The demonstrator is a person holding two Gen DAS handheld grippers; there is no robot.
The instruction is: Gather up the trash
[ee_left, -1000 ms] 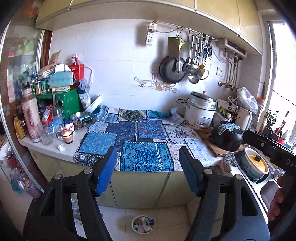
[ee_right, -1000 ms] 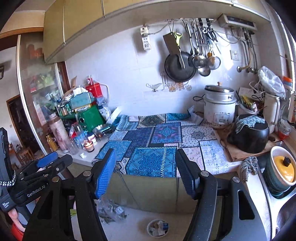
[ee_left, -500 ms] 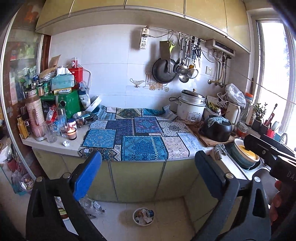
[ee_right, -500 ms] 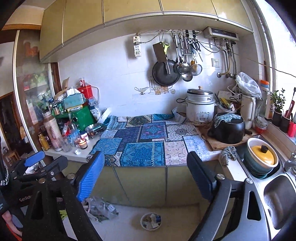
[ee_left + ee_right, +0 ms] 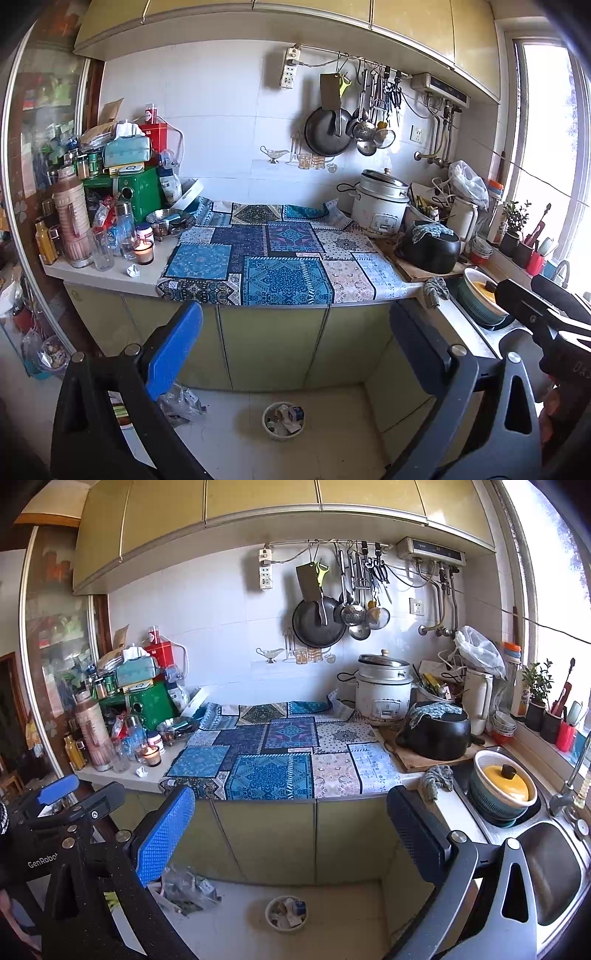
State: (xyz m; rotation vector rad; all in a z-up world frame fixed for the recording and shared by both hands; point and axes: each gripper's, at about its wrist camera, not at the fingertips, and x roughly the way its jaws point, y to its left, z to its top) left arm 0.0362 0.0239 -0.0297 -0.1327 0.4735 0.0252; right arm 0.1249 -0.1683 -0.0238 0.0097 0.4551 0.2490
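Crumpled paper trash (image 5: 132,271) on smooth counter (image 5: 110,275), round bin (image 5: 283,421) on floor, left gripper (image 5: 291,350) and right gripper (image 5: 291,830) spread wide, empty

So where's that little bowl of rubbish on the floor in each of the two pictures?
Left wrist view: the trash bowl sits low in the middle, on the floor before the cabinets, between the open blue fingers.
Right wrist view: the trash bowl is again low and central on the floor, right of a crumpled plastic bag.
Shared landmark: the patterned blue cloth on the counter, straight above the bowl in both.
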